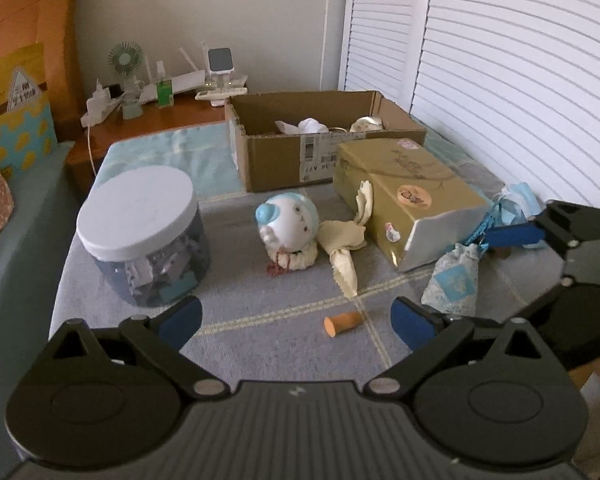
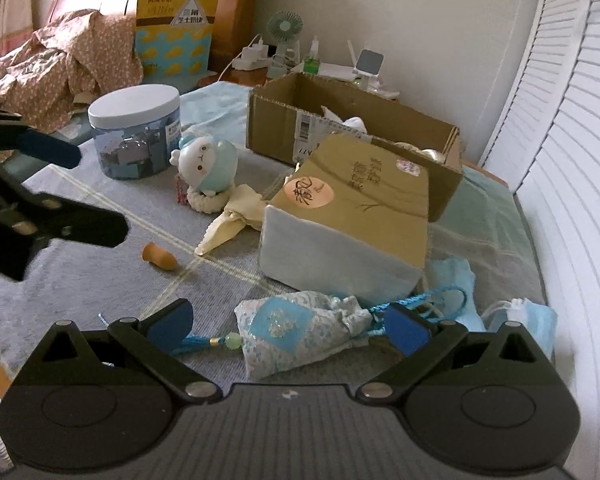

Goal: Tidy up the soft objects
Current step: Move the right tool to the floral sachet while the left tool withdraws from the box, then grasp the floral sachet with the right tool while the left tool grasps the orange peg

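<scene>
A blue-and-white drawstring pouch (image 2: 300, 330) lies on the grey bedspread, between the spread fingers of my open right gripper (image 2: 288, 326); its blue cord trails right. The same pouch (image 1: 454, 278) lies just right of my open left gripper (image 1: 298, 320), which hovers over a small orange cork (image 1: 342, 323). A round white-and-blue plush toy (image 1: 286, 226) sits mid-bed beside a crumpled cream cloth (image 1: 346, 246). A blue face mask (image 2: 528, 320) lies at the right. An open cardboard box (image 1: 320, 136) at the back holds white soft items.
A gold gift box (image 1: 408, 196) lies on its side between the plush toy and the pouch. A clear jar with a white lid (image 1: 140, 232) stands at the left. A bedside table (image 1: 160, 116) with a fan and gadgets is behind; louvred doors (image 1: 500, 60) line the right.
</scene>
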Demonstrator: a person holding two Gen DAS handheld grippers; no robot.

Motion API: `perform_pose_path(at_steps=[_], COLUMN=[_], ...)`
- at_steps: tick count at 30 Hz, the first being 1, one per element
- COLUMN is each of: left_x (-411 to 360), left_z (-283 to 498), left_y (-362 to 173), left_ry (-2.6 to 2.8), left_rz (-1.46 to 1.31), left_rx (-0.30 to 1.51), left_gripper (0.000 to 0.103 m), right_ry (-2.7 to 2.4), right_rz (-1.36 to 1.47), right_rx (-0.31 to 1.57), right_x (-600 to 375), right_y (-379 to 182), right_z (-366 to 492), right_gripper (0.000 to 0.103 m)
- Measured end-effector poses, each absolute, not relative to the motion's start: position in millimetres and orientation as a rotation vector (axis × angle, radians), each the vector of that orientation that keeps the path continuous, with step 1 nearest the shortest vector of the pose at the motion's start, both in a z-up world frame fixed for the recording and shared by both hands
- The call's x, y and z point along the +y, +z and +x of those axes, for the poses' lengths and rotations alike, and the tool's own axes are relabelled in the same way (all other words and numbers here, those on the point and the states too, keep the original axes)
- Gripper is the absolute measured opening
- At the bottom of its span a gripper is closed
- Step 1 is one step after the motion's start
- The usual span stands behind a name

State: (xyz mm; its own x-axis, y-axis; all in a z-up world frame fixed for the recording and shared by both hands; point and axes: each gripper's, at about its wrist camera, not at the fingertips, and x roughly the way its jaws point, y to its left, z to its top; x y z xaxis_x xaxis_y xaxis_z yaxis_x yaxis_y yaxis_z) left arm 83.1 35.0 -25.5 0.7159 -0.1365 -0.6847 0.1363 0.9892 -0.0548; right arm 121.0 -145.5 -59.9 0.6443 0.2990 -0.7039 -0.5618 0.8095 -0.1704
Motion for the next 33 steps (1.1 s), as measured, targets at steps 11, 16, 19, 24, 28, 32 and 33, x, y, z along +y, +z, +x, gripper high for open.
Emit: perform_pose_path(at_steps=[11,16,19,24,28,32,33], left_x=[49,57,56,49,41,35,33], left_z=[81,82,82,84,87,93,95], left_y=[-30,-31,-34,-38,-45,-53,-54], left_ry=[-0.149,-0.161,-0.165,-0.19,-0.186,-0.176,-0.177], left_rz=[-0.034,-0.083,-0.088,-0.056,-0.012,0.013,0.012], left_rx=[0.781,0.782,0.789,0.793,0.8,0.821,0.827], left_gripper=[0.1,0.1,0.1,0.1,0.1,0.099,0.099], right_ry=[0.557,0.597,0.575,0.566,0.571,0.571,0.569], right_rz=[-0.384,-0.356,-0.36,-0.325,-0.331,-0.325,-0.322], right_rx=[0.801,0.817,0.807,0.843,0.83,0.814,0.81], right_x=[-133,-134,-138,-150,-151,-151,-151], right_y=[-74,-67,-66,-77,-79,-80,-80], right_z=[126,111,109,113,112,111,111], right_gripper=[0.103,0.103,0.103,0.103,0.103,0.103,0.103])
